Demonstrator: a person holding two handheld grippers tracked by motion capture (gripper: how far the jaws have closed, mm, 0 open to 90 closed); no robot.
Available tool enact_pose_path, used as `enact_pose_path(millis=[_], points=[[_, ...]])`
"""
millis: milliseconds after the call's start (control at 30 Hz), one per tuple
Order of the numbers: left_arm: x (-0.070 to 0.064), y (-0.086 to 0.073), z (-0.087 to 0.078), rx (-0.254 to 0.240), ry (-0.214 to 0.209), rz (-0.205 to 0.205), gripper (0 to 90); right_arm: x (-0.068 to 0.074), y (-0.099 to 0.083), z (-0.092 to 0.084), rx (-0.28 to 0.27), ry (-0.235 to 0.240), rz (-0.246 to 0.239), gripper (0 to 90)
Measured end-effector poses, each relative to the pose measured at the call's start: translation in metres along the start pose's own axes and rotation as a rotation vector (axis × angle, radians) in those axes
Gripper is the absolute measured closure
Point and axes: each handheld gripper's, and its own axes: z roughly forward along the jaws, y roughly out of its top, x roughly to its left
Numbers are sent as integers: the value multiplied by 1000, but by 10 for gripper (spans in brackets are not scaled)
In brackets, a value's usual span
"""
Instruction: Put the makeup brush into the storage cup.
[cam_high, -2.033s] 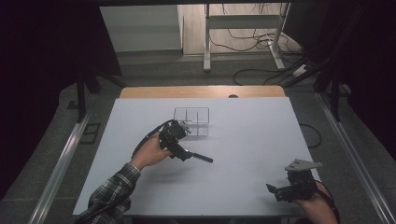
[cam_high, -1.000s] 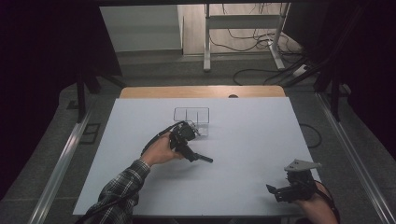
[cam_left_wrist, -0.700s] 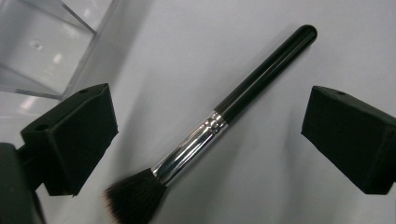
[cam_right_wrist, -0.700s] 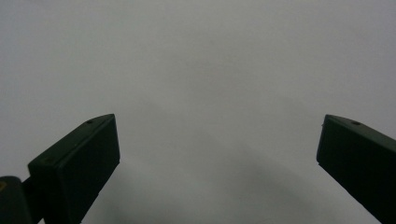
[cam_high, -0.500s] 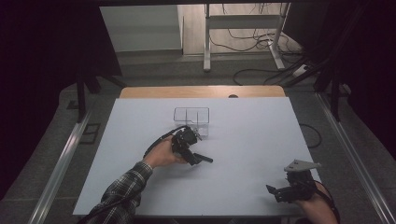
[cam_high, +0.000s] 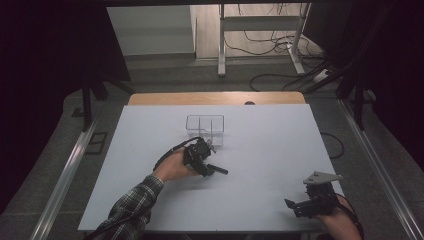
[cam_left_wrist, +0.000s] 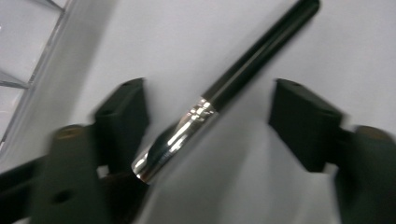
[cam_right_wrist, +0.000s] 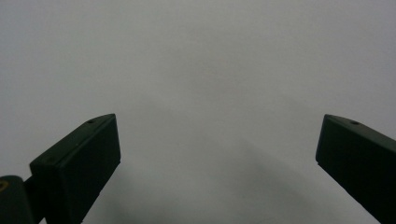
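A black pen (cam_high: 218, 170) with a silver section lies on the white table (cam_high: 280, 135), just in front of a clear plastic divided box (cam_high: 205, 122). My left gripper (cam_high: 201, 164) points down over the pen's near end. In the left gripper view the pen (cam_left_wrist: 252, 60) runs slantwise between the jaws of my left gripper (cam_left_wrist: 210, 112). The jaws have just been closing, a gap still shows on the right side, and the silver end lies close to the left pad (cam_left_wrist: 123, 112). My right gripper (cam_high: 292, 206) rests at the table's front right, open (cam_right_wrist: 217, 149) over bare table.
The clear box's edge (cam_left_wrist: 28, 60) lies close at the left of the left gripper view. A wooden strip (cam_high: 215, 98) borders the table's far edge. A metal stand and cables are on the floor beyond.
The left hand has shifted a little right and down onto the pen, with its jaws now narrower around it. The right hand has stayed put.
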Motion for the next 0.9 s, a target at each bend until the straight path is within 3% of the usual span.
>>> enact_pose_path(millis=[67,133,167,533,700,900], points=[[-1,0,-2,4,-6,13,550,0,0,0,1,0,-3,0],[-3,-1,-3,14,-9,34,746,0,0,0,2,0,-5,0],[-4,-1,-3,14,-4,31,775,0,0,0,4,1,-7,0],[-3,-7,-4,-29,-2,11,778,0,0,0,5,2,-10,0],[-3,-9,-9,-70,-25,-7,778,0,0,0,5,3,-9,0],[-8,-13,-17,-111,-6,-6,777,0,0,1,4,0,-10,0]])
